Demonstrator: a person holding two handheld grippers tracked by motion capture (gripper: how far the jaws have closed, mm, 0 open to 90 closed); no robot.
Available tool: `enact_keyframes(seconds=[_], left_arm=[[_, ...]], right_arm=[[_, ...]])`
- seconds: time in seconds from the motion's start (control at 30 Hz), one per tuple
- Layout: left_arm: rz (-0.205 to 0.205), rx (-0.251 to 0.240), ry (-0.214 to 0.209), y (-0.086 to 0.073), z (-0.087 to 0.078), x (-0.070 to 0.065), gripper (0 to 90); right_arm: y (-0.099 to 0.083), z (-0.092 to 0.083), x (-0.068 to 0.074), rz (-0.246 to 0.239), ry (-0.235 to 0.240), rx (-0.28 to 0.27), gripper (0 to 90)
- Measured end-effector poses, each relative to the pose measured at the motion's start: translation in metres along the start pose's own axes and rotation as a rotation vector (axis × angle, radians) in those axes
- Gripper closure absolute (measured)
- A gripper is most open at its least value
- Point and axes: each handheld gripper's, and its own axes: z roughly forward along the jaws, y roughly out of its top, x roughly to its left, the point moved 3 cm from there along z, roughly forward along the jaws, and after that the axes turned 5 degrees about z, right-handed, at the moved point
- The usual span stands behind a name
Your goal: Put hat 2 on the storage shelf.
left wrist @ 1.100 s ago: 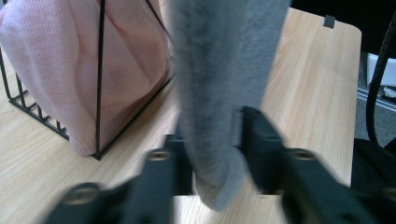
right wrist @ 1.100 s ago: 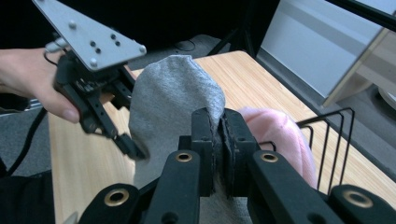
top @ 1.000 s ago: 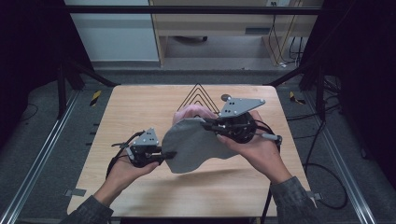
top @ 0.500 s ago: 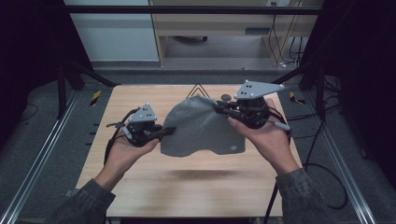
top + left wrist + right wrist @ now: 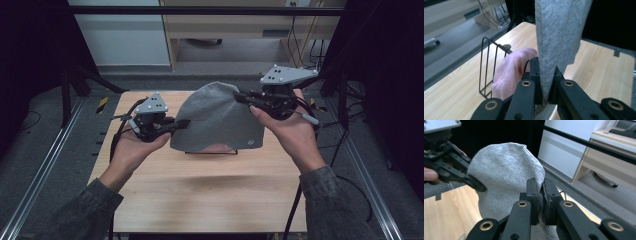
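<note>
One grey cloth hangs stretched above the table, your left gripper and right gripper each pinched tight on an edge. Beneath it sit a pink cloth and wire rack; bare tabletop lies nearer you.
</note>
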Motion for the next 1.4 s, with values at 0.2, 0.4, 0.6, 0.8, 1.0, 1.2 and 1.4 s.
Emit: enact_keyframes(seconds=[0.2, 0.4, 0.6, 0.8, 1.0, 1.2, 1.4], left_arm=[[0.018, 0.001, 0.004, 0.013, -0.002, 0.004, 86.4], [0.012, -0.013, 0.005, 0.015, -0.001, 0.01, 86.4], [-0.005, -0.039, 0.012, 0.027, 0.0, 0.018, 86.3], [0.001, -0.06, 0.036, 0.047, 0.005, 0.03, 86.3], [-0.011, -0.095, 0.051, 0.07, 0.018, 0.047, 86.5], [0.021, -0.095, 0.076, 0.082, 0.043, 0.06, 86.5], [0.019, -0.079, 0.107, 0.072, 0.075, 0.08, 86.5]], right_arm=[[0.013, -0.002, -0.004, -0.009, -0.019, -0.016, 84.8], [0.02, 0.001, -0.009, -0.006, -0.025, -0.027, 84.8], [0.024, 0.003, -0.015, 0.003, -0.042, -0.043, 84.8], [0.031, 0.006, -0.028, 0.026, -0.074, -0.071, 84.8], [0.041, 0.008, -0.053, 0.075, -0.105, -0.121, 84.9], [0.038, 0.014, -0.081, 0.115, -0.141, -0.143, 84.8], [0.025, 0.034, -0.103, 0.13, -0.172, -0.116, 84.8]])
